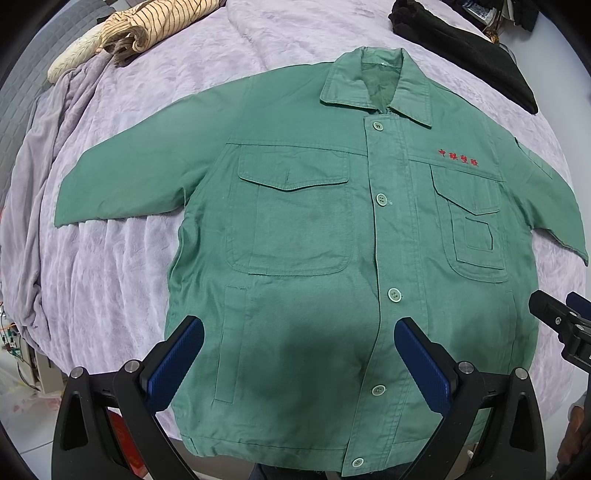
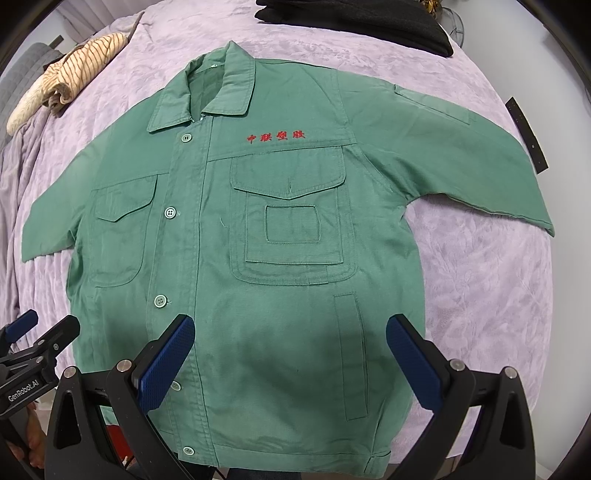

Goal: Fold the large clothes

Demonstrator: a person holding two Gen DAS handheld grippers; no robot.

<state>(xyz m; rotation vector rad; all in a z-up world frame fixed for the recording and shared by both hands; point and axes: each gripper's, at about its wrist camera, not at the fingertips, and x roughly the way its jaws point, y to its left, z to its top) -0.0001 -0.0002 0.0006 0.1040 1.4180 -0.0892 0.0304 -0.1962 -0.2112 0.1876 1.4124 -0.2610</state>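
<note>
Lilac bedding (image 1: 122, 266) covers the bed on which everything lies, its plush surface rumpled into folds far off to the left of the left jaws. Spread flat across it, front up and buttoned, is a green work jacket (image 1: 314, 236), collar pointing away from both grippers and both sleeves stretched out sideways. Red embroidered characters (image 2: 276, 137) run above one chest pocket.

The left gripper (image 1: 299, 362) has its jaws wide apart, the blue pads (image 1: 173, 365) hovering over the lower hem area; between them lies the jacket's bottom panel, with the button placket just inside the right-hand pad. Nothing is held. The right gripper (image 2: 290, 360) likewise has its jaws spread wide and empty above the hem on the other half of the jacket, a vertical welt pocket (image 2: 351, 354) lying between them, nearer the right-hand pad.

Well beyond the left jaws, past the sleeve, sits a bunched striped cloth (image 1: 147, 26). Beyond the collar, towards the right, a black folded garment (image 2: 354, 22) rests at the bed's far edge. A dark strip (image 2: 526, 134) lies past the right sleeve.
</note>
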